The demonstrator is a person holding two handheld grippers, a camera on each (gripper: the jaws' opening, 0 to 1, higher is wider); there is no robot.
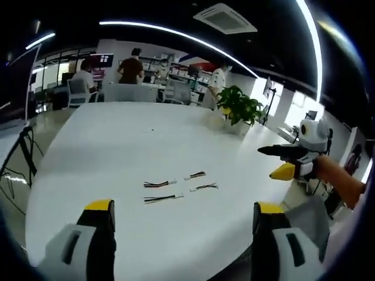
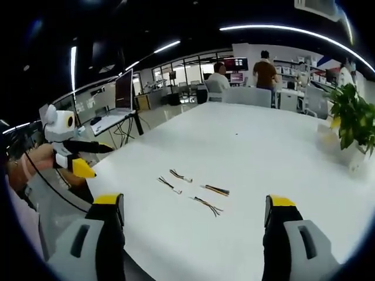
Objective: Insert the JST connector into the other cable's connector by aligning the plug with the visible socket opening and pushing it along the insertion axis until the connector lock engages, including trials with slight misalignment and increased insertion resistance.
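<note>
Both grippers, left gripper (image 1: 183,234) and right gripper (image 2: 196,231), hang spread wide and empty low in frame, with the four JST cables (image 1: 180,187) lying mid-frame on the white table (image 1: 117,140), so I'd pick one matching pair and grab near the housings.
</note>
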